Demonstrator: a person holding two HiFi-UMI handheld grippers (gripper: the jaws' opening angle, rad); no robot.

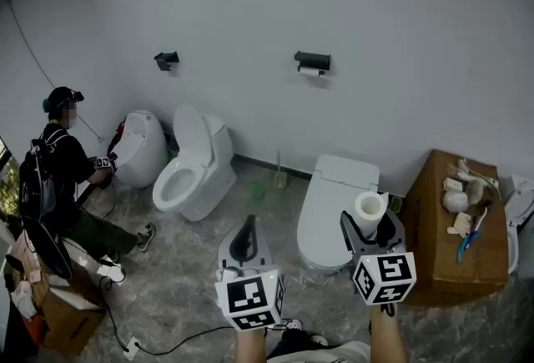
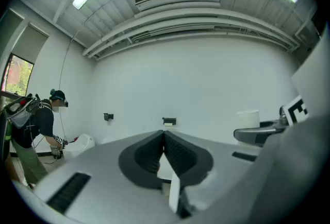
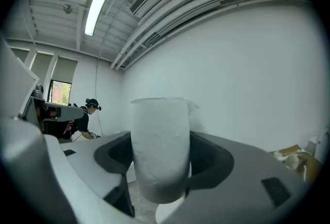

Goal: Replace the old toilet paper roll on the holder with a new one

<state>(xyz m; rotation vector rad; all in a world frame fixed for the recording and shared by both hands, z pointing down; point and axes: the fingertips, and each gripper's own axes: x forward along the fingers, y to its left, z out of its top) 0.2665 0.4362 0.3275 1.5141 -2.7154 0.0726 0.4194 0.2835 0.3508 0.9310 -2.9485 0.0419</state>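
A black paper holder [image 1: 312, 61] is fixed to the far wall, with a thin, nearly used-up white roll [image 1: 310, 71] under it; it shows small in the left gripper view too [image 2: 169, 121]. My right gripper [image 1: 370, 228] is shut on a full white toilet paper roll [image 1: 370, 209], held upright, which fills the middle of the right gripper view [image 3: 160, 148]. My left gripper [image 1: 245, 241] is shut with nothing in it, its black pads [image 2: 175, 153] pressed together. Both grippers are held level, well short of the wall.
A white closed toilet [image 1: 334, 201] stands below the holder, an open one [image 1: 192, 169] to its left. A second black bracket [image 1: 166, 61] hangs on the wall at left. A cardboard box [image 1: 455, 232] with oddments stands at right. A person [image 1: 62, 165] crouches at left by another toilet.
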